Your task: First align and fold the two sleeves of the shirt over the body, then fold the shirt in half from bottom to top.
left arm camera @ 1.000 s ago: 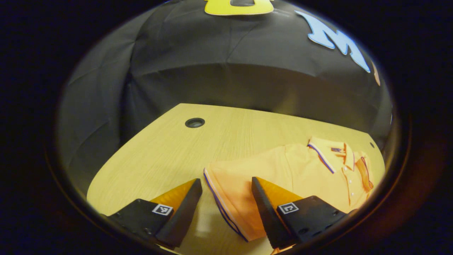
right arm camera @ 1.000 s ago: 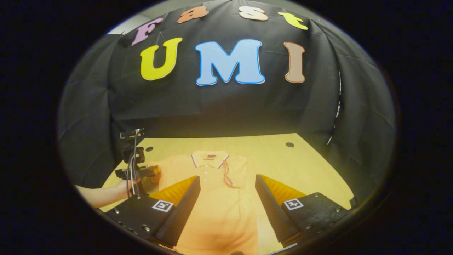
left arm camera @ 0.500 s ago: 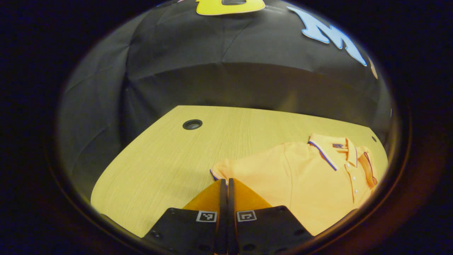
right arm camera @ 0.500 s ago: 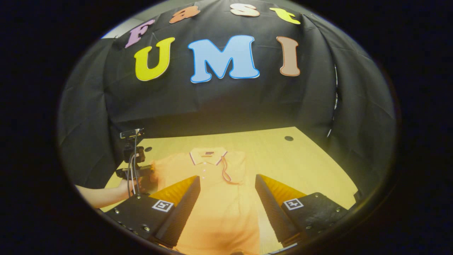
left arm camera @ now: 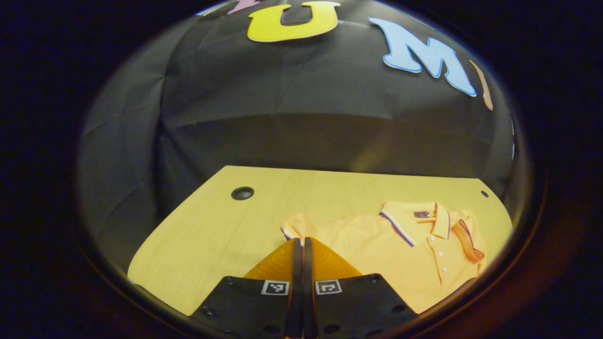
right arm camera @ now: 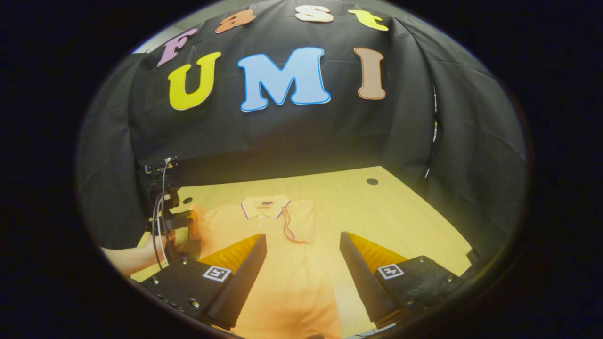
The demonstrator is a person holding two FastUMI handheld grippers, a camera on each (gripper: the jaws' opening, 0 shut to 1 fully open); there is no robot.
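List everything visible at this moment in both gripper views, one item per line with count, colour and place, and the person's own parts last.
polo shirt: one, orange with dark-striped collar, lying flat on the table, collar toward the wall.
shirt sleeve: one, orange with striped cuff, bunched at the left gripper's fingertips.
table: one, light wood, under the shirt.
cable holes: two, dark, near the table's far corners.
booth wall: one, black cloth, behind the table.
left gripper: one, fingers closed together at the sleeve.
right gripper: one, fingers apart above the shirt's body.
hand: one, holding the left gripper at the table's left edge.
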